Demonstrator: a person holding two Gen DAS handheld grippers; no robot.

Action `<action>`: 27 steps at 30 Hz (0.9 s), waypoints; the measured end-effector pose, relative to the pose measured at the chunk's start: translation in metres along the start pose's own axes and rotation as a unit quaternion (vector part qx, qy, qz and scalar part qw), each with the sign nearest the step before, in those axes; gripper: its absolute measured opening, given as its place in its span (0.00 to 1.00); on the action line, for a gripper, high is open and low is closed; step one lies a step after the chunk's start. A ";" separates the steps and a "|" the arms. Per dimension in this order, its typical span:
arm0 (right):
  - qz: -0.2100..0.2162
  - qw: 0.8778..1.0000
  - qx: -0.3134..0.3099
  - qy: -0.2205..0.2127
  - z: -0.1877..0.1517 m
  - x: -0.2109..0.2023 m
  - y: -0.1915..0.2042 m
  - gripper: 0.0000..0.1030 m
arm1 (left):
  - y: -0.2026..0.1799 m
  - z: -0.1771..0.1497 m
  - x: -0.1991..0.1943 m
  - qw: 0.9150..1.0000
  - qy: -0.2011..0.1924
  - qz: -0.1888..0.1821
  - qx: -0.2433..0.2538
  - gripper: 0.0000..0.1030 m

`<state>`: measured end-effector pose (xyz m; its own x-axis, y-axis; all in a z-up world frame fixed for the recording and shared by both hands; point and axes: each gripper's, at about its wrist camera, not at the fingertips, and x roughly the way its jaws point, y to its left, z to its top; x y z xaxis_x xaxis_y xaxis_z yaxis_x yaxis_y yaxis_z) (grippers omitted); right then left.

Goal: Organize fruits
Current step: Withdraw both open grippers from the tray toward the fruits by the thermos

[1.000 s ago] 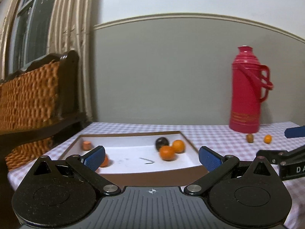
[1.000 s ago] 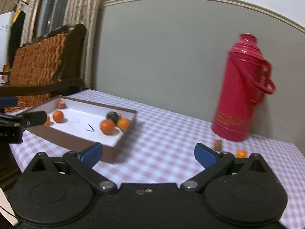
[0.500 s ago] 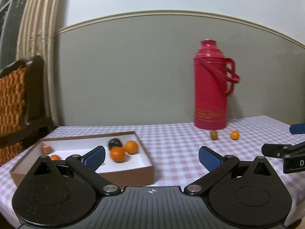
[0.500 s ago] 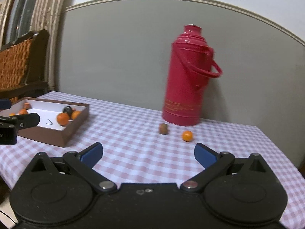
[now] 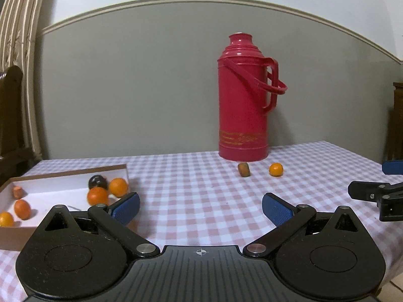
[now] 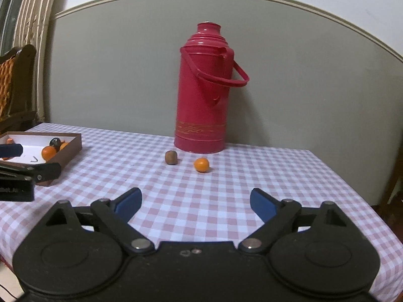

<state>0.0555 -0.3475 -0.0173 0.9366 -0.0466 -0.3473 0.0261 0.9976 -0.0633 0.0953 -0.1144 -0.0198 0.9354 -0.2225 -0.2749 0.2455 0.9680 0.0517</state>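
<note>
Scanning the right wrist view from left to right, you find the brown cardboard box at the left edge, holding several oranges and one dark fruit. The left gripper shows in front of it at the left edge; in its own view its blue pads stand wide apart with nothing between them.

At frame centre, on the checked tablecloth, a small brown fruit sits just in front of the red thermos flask. A small orange lies near it on the right, apart from it and apart from the flask.

At the lower centre, the right gripper has its jaws open wide. They have just been closing slightly, and nothing is between them.

Handling notes:
- Expect both loose fruits to be light and round. They will likely roll if nudged.
- Treat the orange's skin as firm but bruisable. Apply moderate pressure only.
- Place the pads on opposite sides, across the widest part, with the fruit centred between them.
- Approach the brown fruit from the front, as the flask stands close behind it.
</note>
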 end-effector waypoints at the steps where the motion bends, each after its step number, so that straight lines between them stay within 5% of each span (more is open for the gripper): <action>1: -0.001 1.000 -0.002 -0.002 0.001 0.002 -0.001 0.84 | -0.003 0.002 0.004 1.000 -0.001 0.001 0.000 1.00; 10: -0.010 1.000 0.009 0.001 0.015 0.055 -0.017 0.70 | -0.029 0.014 0.051 1.000 -0.003 0.004 0.023 0.99; 13: -0.009 1.000 0.010 0.007 0.019 0.077 -0.021 0.67 | -0.037 0.016 0.070 1.000 0.006 0.000 0.029 0.84; 21: 0.004 0.999 0.010 0.041 0.019 0.125 -0.027 0.56 | -0.049 0.022 0.128 0.999 0.039 -0.009 0.028 0.82; 27: 0.017 0.997 0.005 0.082 0.024 0.165 -0.030 0.44 | -0.059 0.022 0.167 0.997 0.070 -0.020 0.032 0.70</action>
<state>0.2178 -0.3839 -0.0502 0.8677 -0.0190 -0.4968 -0.0013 0.9992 -0.0404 0.2421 -0.2110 -0.0477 0.8808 -0.2374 -0.4097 0.3013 0.9484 0.0983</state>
